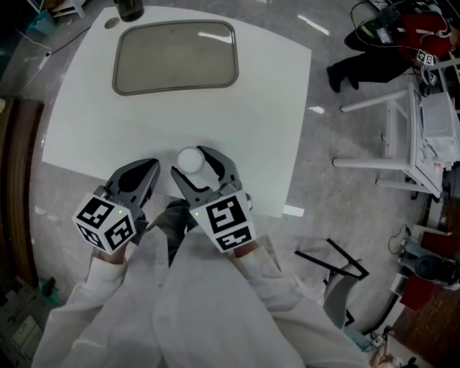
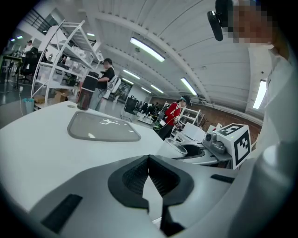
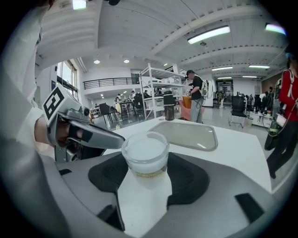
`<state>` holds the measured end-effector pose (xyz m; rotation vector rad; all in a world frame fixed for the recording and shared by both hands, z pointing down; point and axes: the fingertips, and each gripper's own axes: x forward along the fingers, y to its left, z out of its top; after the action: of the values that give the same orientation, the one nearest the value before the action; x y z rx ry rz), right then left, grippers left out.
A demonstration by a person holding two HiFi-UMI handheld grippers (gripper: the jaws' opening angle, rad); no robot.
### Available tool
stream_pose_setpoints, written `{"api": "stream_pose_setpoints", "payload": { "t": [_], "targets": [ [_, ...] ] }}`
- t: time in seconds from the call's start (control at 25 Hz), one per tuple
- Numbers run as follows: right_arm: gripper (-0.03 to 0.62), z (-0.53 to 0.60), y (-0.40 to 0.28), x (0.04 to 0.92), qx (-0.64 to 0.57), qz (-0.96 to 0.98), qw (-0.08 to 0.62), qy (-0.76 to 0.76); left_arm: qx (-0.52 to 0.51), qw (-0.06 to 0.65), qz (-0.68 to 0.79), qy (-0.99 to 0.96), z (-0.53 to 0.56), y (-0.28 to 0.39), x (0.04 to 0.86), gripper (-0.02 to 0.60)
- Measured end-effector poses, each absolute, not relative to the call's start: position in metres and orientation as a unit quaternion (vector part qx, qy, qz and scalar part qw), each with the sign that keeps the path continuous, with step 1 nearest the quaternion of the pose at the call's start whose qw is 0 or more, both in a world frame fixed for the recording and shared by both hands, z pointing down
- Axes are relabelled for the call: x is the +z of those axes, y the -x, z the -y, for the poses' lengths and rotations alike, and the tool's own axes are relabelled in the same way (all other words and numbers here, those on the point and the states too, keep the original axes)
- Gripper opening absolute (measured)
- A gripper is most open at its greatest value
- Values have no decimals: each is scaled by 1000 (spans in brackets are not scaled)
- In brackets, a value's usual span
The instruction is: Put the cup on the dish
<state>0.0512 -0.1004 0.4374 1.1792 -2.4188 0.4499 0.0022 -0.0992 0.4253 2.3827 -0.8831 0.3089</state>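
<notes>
cup: translucent cup (image 3: 145,155) upright on the white table (image 1: 237,129), near its edge closest to me, well apart from the dish
cup axis: long axis vertical, mouth up, walls narrowing toward the base
cup contents: inside looks whitish – i cannot tell whether anything is in it
right gripper: right gripper (image 1: 192,162) has the cup between its fingers, dark pads (image 3: 186,179) against both sides, no gap that i can see
left gripper: left gripper (image 2: 149,158) just beside the right one, fingertips pressed together on nothing
dish: grey rounded-rectangular dish (image 1: 176,57) on the far side of the table, long axis left to right in my head view – only light reflections on its floor
bottle: dark bottle (image 1: 129,8) at the far left corner, near the dish
writing: faint yellowish band low on the cup, too small to read; the marker cubes (image 1: 224,223) carry black-and-white square patterns
</notes>
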Motion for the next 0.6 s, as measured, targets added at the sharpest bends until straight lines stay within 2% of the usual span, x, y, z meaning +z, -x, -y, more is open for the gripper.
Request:
{"api": "stream_pose_setpoints", "payload": {
  "t": [0.6],
  "targets": [
    [270,113,-79,380,99,884,169,-425,86,203,354,-909,109,-29,370,8]
  ]
}}
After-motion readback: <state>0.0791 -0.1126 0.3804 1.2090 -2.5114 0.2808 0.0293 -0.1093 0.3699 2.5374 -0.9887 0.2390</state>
